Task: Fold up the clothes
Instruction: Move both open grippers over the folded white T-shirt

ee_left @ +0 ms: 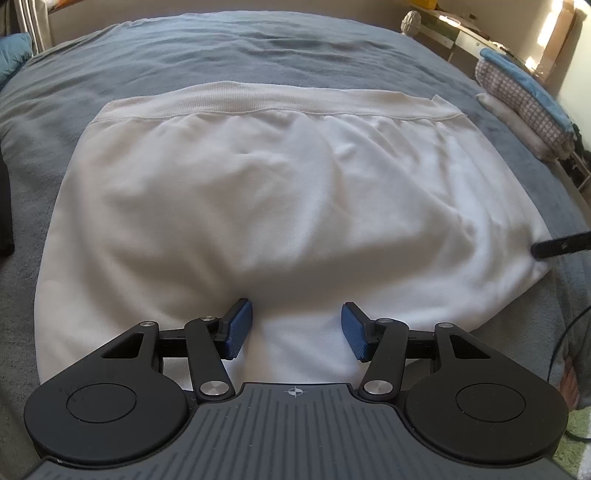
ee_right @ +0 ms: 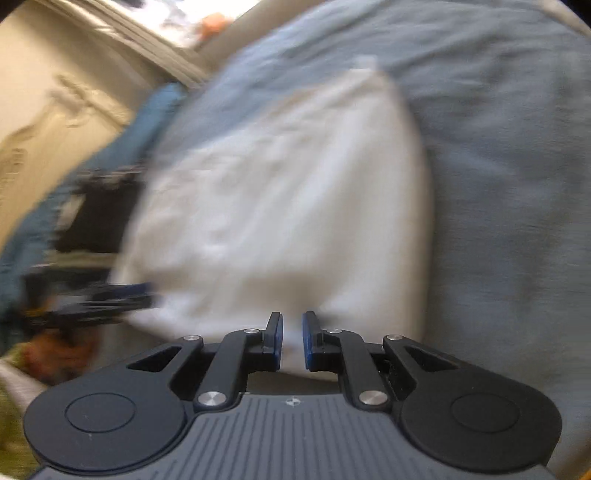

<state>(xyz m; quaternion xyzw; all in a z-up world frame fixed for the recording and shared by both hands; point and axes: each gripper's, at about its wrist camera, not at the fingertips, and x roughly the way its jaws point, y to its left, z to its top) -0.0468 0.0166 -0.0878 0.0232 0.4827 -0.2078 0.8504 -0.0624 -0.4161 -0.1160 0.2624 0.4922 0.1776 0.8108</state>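
Observation:
A white garment (ee_left: 258, 206) with a ribbed hem at its far edge lies spread flat on a grey-blue bedcover (ee_left: 221, 48). My left gripper (ee_left: 292, 329) is open and empty, low over the garment's near edge. In the blurred right wrist view the same garment (ee_right: 288, 206) lies ahead. My right gripper (ee_right: 292, 341) has a narrow gap between its blue pads, at the garment's edge, with nothing visibly held. The right gripper's finger tip (ee_left: 561, 248) shows at the garment's right edge in the left wrist view. The left gripper (ee_right: 92, 306) shows blurred at the left.
Folded clothes (ee_left: 524, 99) are stacked at the bed's right edge beside a shelf (ee_left: 461, 29). A dark object (ee_left: 5, 206) lies at the bed's left edge. A black cable (ee_left: 565, 339) and green rug (ee_left: 576, 435) are at lower right.

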